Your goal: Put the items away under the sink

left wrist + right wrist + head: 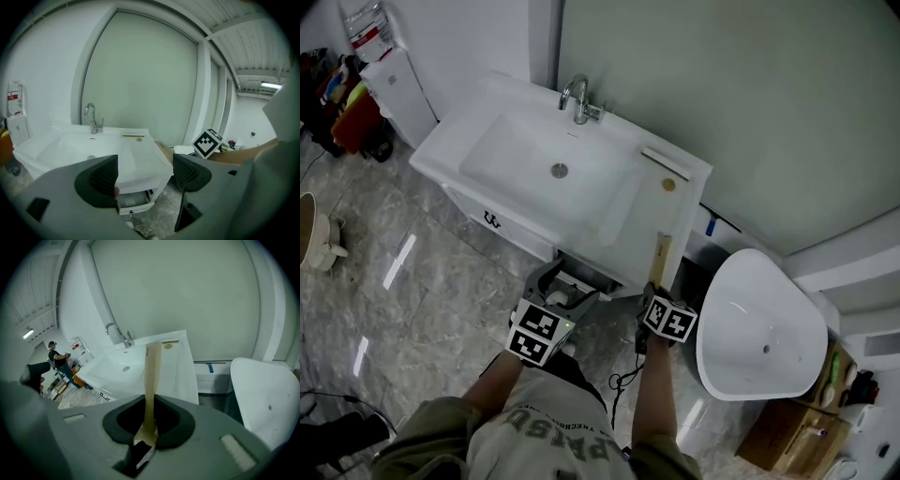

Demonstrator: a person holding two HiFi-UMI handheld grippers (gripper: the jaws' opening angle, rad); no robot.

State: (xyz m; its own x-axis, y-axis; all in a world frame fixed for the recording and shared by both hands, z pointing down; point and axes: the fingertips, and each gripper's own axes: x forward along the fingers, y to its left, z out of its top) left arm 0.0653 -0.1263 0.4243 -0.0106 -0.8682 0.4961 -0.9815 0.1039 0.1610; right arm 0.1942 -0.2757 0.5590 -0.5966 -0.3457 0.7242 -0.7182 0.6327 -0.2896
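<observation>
pale grey wall and marbled grey floor filled most of the head view. against the wall stood a white sink cabinet, set at an angle, with a chrome faucet at the back of the basin. to its right, near the wall, sat a white oval tub. a low white drawer under the basin seemed pulled out a little.

both hand-held grippers were in front of the cabinet, near its lower front. the left gripper had its jaws well apart with nothing between the pads; the cabinet's corner and the drawer showed through the gap. the right gripper had its jaws drawn nearly together on a thin flat tan strip, clamped at its lower end. the strip stood up out of the jaws, and in the head view its far end reached the front edge of the countertop by the right corner; whether it touched could not be told.

on the counter right of the basin lay a slim pale bar and, just beside it, a small round gold disc.
</observation>
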